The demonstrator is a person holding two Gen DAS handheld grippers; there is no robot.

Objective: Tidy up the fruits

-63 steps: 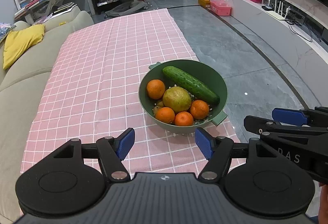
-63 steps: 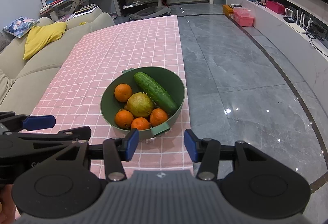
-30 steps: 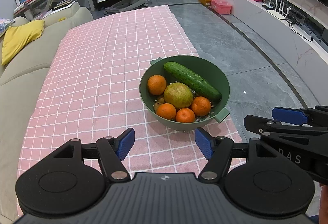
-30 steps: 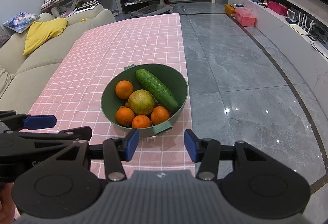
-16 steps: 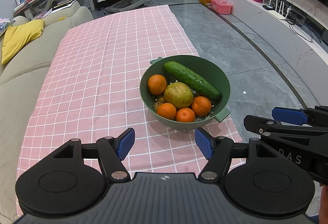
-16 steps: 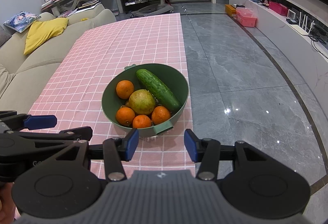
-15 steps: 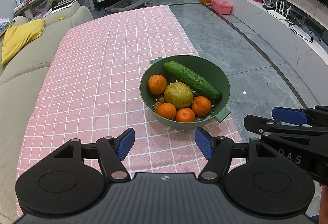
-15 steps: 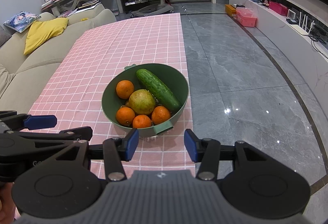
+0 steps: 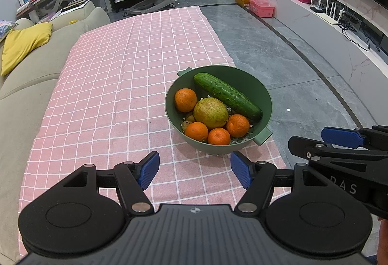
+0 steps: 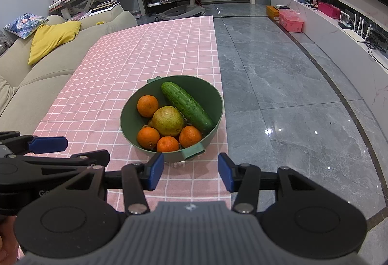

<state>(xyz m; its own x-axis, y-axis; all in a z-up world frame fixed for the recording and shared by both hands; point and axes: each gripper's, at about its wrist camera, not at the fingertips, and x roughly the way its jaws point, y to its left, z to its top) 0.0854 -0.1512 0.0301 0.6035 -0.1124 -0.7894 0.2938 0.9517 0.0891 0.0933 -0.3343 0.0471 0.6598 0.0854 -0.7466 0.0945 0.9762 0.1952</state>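
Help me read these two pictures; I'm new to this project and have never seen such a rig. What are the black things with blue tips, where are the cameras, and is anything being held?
There is no robot here. A person holds a two-finger tool in each hand, and each tool carries a wide-angle camera looking forward along its fingers. One picture comes from the left tool, the other from the right tool; each also catches the other tool at its edge. The blue parts are the finger pads. Both tools are open and hold nothing.

Ahead, on a pink checked tablecloth, stands a green bowl near the cloth's floor-side edge. In it lie a cucumber, a large yellow-green fruit and four oranges. Nothing has been taken out yet.
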